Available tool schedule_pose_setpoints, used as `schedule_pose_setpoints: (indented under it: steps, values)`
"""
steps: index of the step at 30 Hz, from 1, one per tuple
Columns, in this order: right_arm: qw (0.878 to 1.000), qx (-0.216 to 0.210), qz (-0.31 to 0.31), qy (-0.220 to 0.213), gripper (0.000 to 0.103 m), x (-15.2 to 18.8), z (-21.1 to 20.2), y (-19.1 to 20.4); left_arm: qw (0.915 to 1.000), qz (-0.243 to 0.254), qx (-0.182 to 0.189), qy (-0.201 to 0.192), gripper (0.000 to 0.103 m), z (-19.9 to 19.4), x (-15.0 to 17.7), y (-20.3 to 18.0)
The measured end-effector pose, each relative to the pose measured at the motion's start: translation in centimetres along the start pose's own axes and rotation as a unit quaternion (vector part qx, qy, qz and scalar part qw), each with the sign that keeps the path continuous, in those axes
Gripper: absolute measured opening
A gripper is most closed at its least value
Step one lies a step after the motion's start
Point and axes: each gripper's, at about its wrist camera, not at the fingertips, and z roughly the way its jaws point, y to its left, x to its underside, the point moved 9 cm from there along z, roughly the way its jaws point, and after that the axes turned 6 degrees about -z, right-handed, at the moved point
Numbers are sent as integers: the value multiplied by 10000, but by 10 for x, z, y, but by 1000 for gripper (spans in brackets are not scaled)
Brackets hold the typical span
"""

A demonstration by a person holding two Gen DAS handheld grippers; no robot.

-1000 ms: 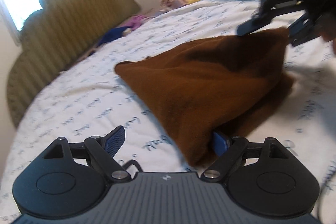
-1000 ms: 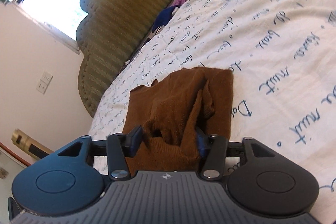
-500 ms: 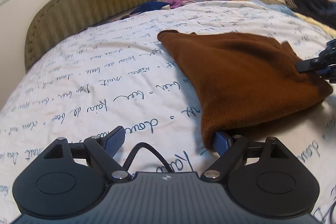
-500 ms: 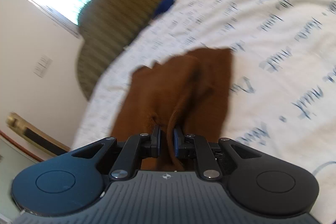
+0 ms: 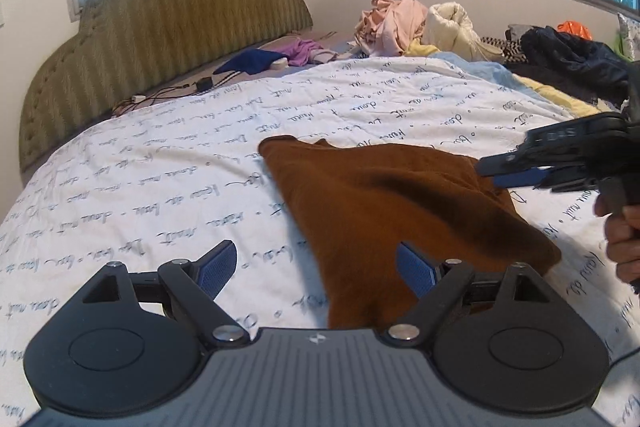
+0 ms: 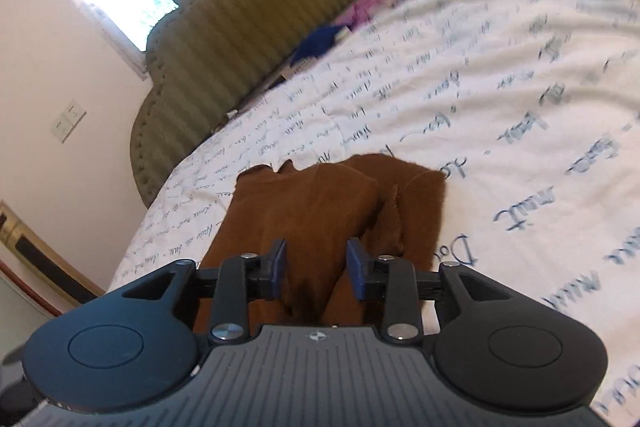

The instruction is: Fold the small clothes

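- One brown garment (image 5: 392,211) lies folded on the white bedspread (image 5: 160,163), near the bed's close edge, rumpled along its right side.
- The bedspread carries blue cursive script; single words are too small or warped to read with certainty.
- Left gripper (image 5: 316,267): jaws spread wide, the garment's near corner under its right pad, nothing pinched.
- Right gripper (image 6: 316,269): jaws opening, brown cloth lying between the pads without being pressed; in the left wrist view it sits at the garment's right edge, its letters illegible, held by a hand (image 5: 624,239) cut off by the frame.
- Far end: one padded headboard (image 5: 168,27), and a heap of clothes (image 5: 420,27), uncountable.
- The right wrist view is motion-blurred.
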Motion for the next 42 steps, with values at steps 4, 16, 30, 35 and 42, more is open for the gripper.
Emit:
schedule_pose_setpoints:
  steps: [4, 16, 30, 35, 42]
  values:
    - [9974, -128, 659, 243, 39, 0, 32, -17, 9999, 35, -30, 136, 88, 22, 1, -12]
    - [9994, -43, -180, 309, 11, -41, 87, -12, 9976, 407, -55, 551, 88, 62, 29, -30]
    - [9903, 791, -1108, -265, 43, -44, 43, -10, 9980, -83, 152, 601, 88, 47, 21, -18]
    - [9908, 319, -1307, 164, 43, -2, 18, 19, 9966, -304, 94, 763, 88, 47, 28, -9]
    - [9984, -138, -389, 375, 54, 36, -26, -1, 9977, 275, 429, 457, 88, 13, 44, 1]
